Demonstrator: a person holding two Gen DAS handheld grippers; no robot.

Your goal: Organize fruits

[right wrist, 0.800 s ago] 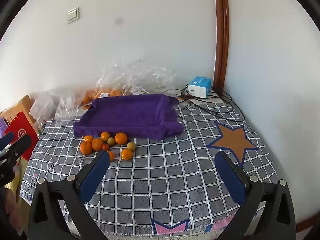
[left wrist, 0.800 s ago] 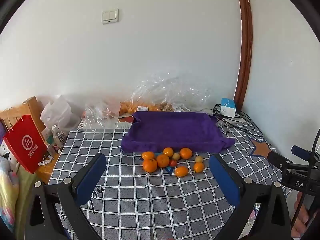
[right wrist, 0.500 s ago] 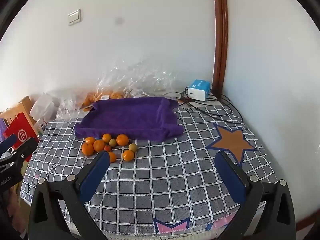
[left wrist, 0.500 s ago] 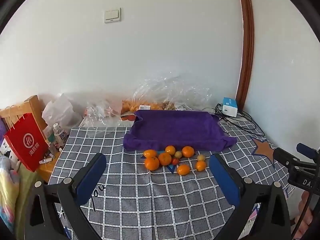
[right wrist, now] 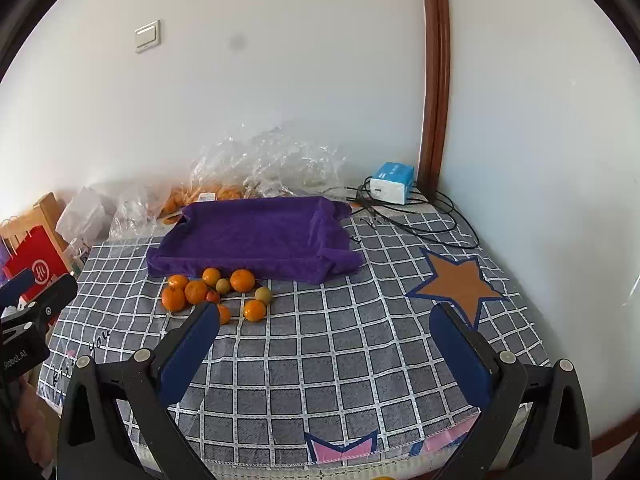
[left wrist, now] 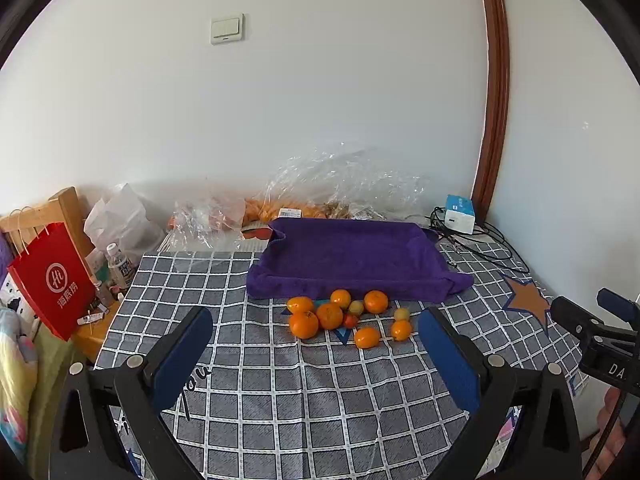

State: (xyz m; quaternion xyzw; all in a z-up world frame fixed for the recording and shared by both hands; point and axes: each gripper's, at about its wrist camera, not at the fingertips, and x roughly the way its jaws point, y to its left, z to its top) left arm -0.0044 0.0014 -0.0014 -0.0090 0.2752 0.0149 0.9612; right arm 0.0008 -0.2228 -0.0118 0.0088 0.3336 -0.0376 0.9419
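Several oranges point(left wrist: 304, 324) and small yellowish and red fruits lie in a cluster on the checked tablecloth, just in front of a purple cloth-lined tray point(left wrist: 352, 256). The cluster point(right wrist: 196, 292) and the tray point(right wrist: 256, 236) also show in the right wrist view. My left gripper point(left wrist: 316, 344) is open and empty, held above the near side of the table, with the fruits between and beyond its fingers. My right gripper point(right wrist: 324, 336) is open and empty, to the right of the fruits.
Clear plastic bags point(left wrist: 344, 184) with more oranges sit behind the tray against the wall. A blue-white box point(right wrist: 392, 182) and black cables point(right wrist: 420, 216) lie at the back right. A red paper bag point(left wrist: 52, 276) and a bottle point(left wrist: 120, 266) stand left of the table.
Both grippers have risen and drawn back slightly, so the fruits and tray sit a little lower and farther in each view. Nothing on the table moved.
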